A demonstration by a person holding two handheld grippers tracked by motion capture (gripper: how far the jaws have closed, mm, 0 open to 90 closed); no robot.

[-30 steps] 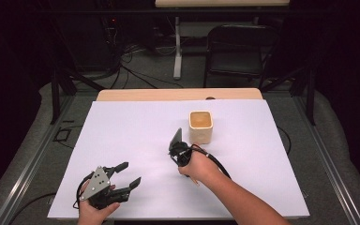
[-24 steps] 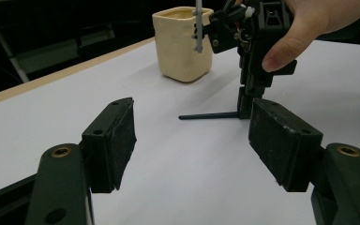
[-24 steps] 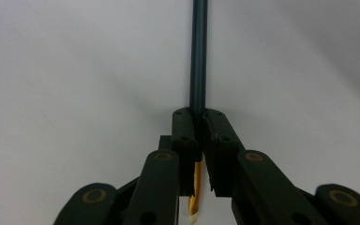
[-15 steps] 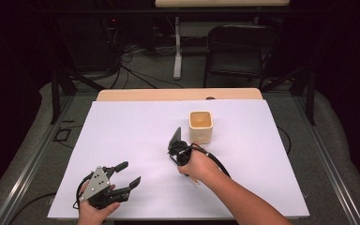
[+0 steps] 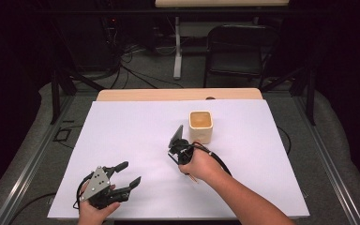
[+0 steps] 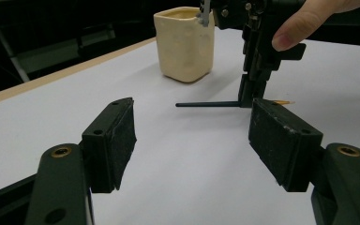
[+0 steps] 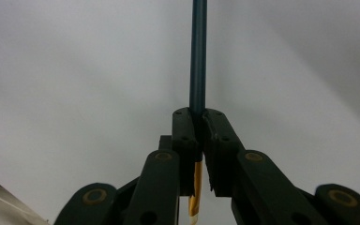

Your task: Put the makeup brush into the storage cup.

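dark pencil point(image 7: 198, 61) clamped in right tongs point(image 7: 200, 117), low over white table point(image 7: 75, 70)

A table point(image 5: 122, 96) is covered by a white sheet point(image 5: 136, 136); a cream cup point(image 5: 200, 126) is set upright on it.

Slim dark-blue pencil point(image 7: 198, 56) with gold end, level just above white table

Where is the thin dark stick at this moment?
The right gripper clamps the thin dark stick just above the white table, beside the cream cup.
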